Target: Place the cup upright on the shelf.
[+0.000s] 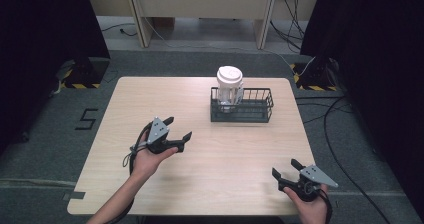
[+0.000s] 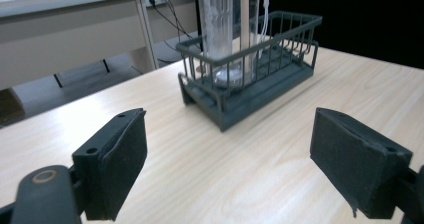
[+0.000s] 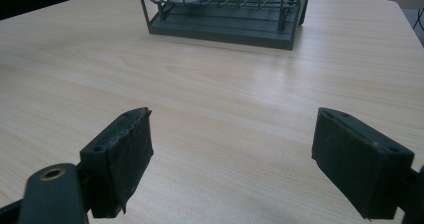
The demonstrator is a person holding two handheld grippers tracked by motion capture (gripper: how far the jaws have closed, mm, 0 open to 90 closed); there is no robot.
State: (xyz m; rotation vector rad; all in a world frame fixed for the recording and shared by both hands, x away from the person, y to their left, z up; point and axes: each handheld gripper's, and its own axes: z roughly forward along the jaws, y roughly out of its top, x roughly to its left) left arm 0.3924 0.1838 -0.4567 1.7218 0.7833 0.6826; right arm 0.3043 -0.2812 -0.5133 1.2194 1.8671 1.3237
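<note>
A dark wire basket (image 1: 252, 110) stands on the far middle of the wooden table (image 1: 200, 179). A clear lidded cup (image 1: 229, 87) with a white lid stands upright in the basket's left end. My left gripper (image 1: 178, 128) hovers open at the table's left middle, aimed toward the basket (image 2: 280, 76) and the cup (image 2: 216, 29). My right gripper (image 1: 285, 168) is open near the front right edge, empty, with the basket (image 3: 225, 26) farther off. Nothing lies between either pair of jaws.
Black curtains flank the table on both sides. Desk legs and cables (image 1: 290, 34) lie on the floor beyond the far edge. A floor marking "5" (image 1: 86, 118) sits left of the table.
</note>
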